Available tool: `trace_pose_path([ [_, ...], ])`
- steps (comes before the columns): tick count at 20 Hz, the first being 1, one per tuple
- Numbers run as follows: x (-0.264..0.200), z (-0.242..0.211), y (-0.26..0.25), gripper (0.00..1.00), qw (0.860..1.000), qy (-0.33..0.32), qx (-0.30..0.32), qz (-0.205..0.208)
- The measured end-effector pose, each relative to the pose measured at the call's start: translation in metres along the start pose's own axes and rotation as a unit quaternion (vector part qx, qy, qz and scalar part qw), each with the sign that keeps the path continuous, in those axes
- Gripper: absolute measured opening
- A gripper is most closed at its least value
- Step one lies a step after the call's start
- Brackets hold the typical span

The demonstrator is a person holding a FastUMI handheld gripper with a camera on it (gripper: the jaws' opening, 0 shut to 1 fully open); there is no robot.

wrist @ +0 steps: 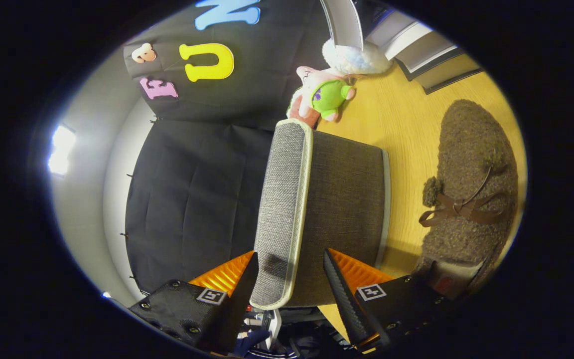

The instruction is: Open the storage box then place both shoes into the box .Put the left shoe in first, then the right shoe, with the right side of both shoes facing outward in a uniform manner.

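Between the fingers [289, 276], grey box lid [287, 209] gripped, long axis pointing away, brown shoe [471, 199] alongside.

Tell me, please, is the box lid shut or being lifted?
Lifted: the lid stands on edge between the gripper fingers, above the table.

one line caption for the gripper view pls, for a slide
Gripper fingers straddle the grey box lid, raised on edge; a brown shoe lies beside the box on the table.
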State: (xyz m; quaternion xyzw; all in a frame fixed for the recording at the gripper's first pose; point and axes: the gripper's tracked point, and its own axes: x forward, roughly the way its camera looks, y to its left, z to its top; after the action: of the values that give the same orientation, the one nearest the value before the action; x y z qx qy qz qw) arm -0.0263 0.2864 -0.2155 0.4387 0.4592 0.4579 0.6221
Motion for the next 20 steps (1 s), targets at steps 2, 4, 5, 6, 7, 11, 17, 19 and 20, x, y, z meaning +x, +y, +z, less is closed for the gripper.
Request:
trace_pose_path([
  [2, 0.003, 0.002, 0.006, 0.80, 1.000, 0.002, -0.004, 0.011],
  [4, -0.001, -0.005, 0.013, 0.47, 0.999, 0.017, 0.005, 0.029],
  [5, 0.002, -0.010, 0.007, 0.46, 1.000, 0.017, -0.005, 0.010],
  [6, -0.003, -0.002, 0.010, 0.33, 1.000, 0.016, 0.001, 0.020],
  [7, 0.000, -0.003, 0.016, 0.19, 0.999, 0.018, 0.010, 0.036],
  [11, -0.010, 0.008, 0.022, 0.01, 1.000, -0.005, 0.015, 0.019],
  [17, -0.009, 0.011, 0.058, 0.00, 1.000, -0.001, 0.007, -0.010],
  [19, -0.006, 0.014, 0.074, 0.01, 1.000, 0.000, 0.002, -0.019],
  [20, -0.005, 0.017, 0.088, 0.01, 1.000, -0.004, -0.006, -0.015],
])
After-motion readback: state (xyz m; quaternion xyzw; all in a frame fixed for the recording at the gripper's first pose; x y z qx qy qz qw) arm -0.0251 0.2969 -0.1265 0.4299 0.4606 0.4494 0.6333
